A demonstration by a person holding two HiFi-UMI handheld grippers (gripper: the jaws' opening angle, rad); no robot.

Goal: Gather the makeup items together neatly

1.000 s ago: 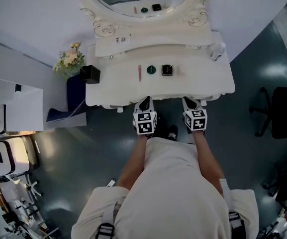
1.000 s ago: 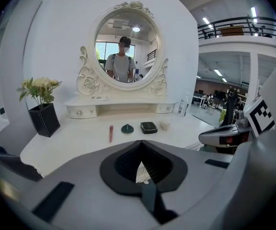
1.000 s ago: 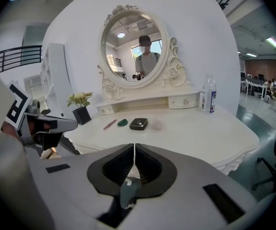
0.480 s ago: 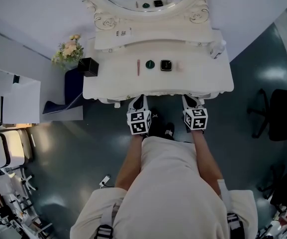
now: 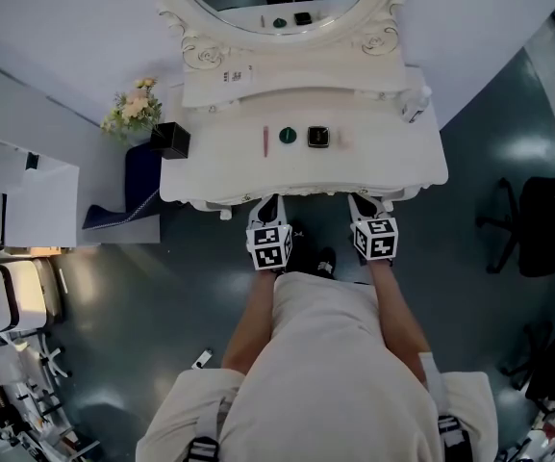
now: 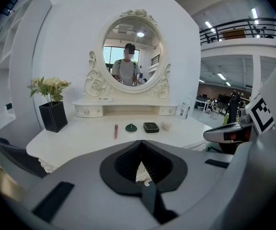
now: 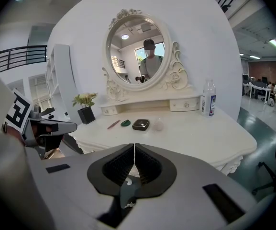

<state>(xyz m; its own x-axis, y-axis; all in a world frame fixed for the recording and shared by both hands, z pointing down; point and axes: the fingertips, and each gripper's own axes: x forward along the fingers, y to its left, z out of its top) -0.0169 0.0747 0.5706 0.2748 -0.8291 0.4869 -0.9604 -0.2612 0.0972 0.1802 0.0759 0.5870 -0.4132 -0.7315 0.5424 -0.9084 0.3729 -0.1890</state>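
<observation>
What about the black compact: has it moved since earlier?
No. The black compact stays next to the green round item on the white dressing table.

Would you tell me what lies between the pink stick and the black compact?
A small round dark-green item lies there; the left gripper view shows it best.

White dressing table (image 5: 229, 166) with scalloped edge and raised drawer shelf (image 5: 301, 83) along the back. At mid-top, in one row left to right, close but apart: pink stick (image 5: 265, 141), green round piece (image 5: 288, 136), black square compact (image 5: 318, 136), pale round item (image 5: 342, 139). At left end, black square planter (image 5: 171, 141) with flowers. At right rear corner, clear bottle (image 5: 415, 104), upright.
</observation>
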